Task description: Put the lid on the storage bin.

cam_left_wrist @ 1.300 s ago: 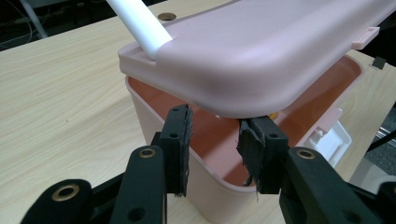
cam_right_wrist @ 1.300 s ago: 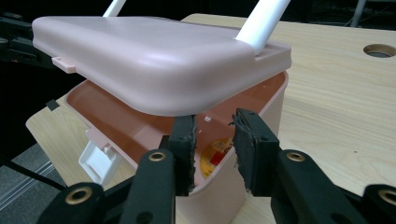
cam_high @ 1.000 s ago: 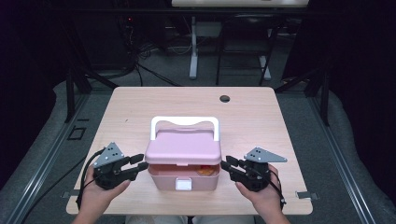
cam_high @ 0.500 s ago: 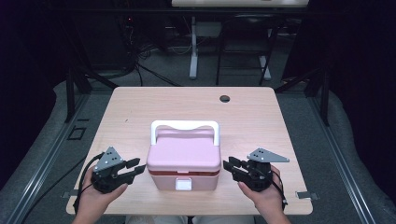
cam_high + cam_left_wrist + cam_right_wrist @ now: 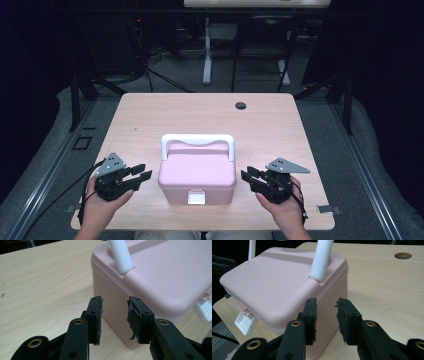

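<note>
**Inspector:** Fingers (image 5: pixel 96 315) of the left gripper (image 5: pixel 141 176) stand parted by a narrow gap and hold nothing. They sit just beside the left wall of the pink box (image 5: pixel 197 172), not touching it.

**Clerk:** And the box itself?

**Inspector:** It rests near the front edge of the worktop (image 5: pixel 150 120), lid down, white handle (image 5: pixel 197 140) tipped toward the back, white latch (image 5: pixel 196 198) at the front face. I cannot tell whether the latch has caught.

**Clerk:** The right side?

**Inspector:** The right gripper (image 5: pixel 247 176) mirrors the left: fingers (image 5: pixel 310 315) slightly apart, empty, just off the right wall.

**Clerk:** Step in hand?

**Inspector:** By my judgement, the lid is shut and both hands stand clear. The next move likely calls for pressing the latch home, or taking the handle to lift; either needs one gripper brought to the box's middle.
</note>
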Demonstrator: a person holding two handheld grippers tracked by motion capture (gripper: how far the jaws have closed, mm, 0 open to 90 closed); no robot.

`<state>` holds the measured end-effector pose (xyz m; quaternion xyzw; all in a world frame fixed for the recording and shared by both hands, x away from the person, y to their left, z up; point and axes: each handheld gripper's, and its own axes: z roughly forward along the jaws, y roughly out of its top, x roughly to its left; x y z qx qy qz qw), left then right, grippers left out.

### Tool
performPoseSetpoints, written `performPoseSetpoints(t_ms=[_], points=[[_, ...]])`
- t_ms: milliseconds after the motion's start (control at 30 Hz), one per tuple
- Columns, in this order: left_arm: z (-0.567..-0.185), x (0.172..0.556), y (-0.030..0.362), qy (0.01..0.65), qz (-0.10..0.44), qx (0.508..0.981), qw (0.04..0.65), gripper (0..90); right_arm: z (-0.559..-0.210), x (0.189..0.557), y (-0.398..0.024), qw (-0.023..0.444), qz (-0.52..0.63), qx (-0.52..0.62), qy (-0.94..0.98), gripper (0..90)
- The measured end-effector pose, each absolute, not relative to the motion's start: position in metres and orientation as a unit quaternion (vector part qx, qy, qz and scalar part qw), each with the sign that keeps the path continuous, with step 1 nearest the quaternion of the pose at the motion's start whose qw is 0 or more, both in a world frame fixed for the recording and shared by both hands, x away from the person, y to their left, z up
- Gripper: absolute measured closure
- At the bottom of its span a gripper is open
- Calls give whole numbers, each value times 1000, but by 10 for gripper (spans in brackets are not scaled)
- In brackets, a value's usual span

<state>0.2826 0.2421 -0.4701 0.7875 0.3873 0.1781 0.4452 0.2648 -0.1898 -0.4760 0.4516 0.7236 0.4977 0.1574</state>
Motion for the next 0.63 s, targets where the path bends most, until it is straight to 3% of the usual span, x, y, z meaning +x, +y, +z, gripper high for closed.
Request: performPoseSetpoints(t_ms=[467,633], points=[[-482,301,248,421,183,765,452,613,-490,274,-199,176,480,469,720,666],[-489,301,252,425,186,763,450,554,-501,276,-201,209,477,463,717,539]])
